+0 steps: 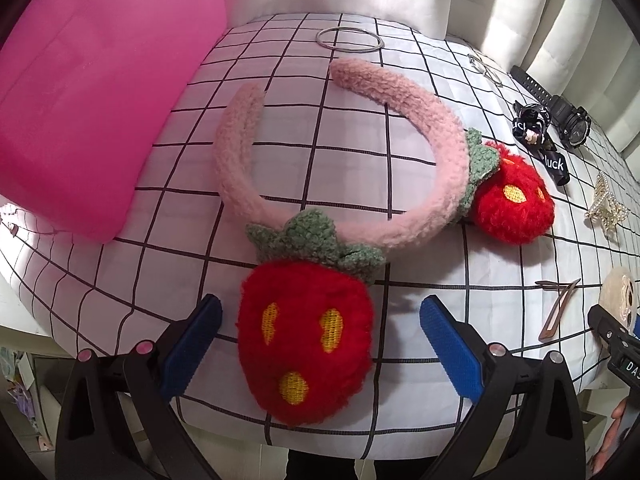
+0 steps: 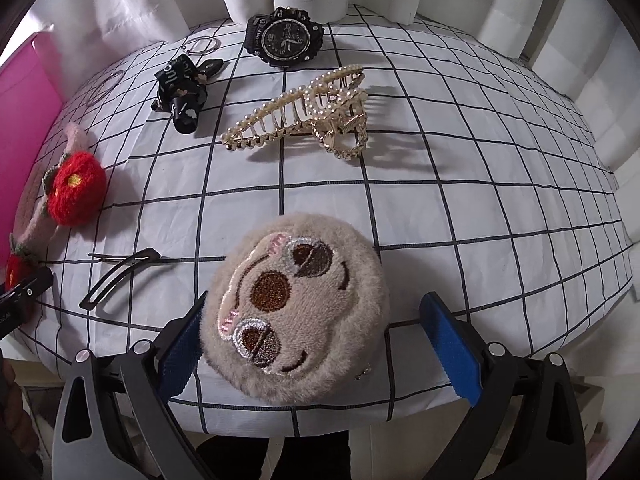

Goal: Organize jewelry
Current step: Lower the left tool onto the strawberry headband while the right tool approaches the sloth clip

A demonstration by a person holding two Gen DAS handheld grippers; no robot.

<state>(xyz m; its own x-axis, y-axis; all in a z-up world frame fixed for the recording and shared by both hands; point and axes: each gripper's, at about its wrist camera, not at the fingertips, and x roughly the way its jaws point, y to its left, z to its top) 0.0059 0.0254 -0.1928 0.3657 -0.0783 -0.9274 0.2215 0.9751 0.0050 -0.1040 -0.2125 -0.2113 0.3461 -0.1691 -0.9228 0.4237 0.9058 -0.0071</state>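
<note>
A pink fuzzy headband (image 1: 404,96) with two red plush strawberries lies on the white grid cloth (image 1: 352,168). My left gripper (image 1: 320,344) is open, its blue pads on either side of the near strawberry (image 1: 306,340). My right gripper (image 2: 316,344) is open around a beige plush sloth-face piece (image 2: 296,312); the left pad touches its fur, the right pad stands apart. A pearl claw clip (image 2: 304,112), a black watch (image 2: 284,38), a black ribbon bow (image 2: 180,88) and a dark snap clip (image 2: 116,276) lie beyond.
A pink box (image 1: 80,100) stands at the left on the cloth. Metal rings (image 1: 350,40) lie at the far edge. White padded walls (image 2: 560,40) surround the table's back and right. The table's front edge is just below both grippers.
</note>
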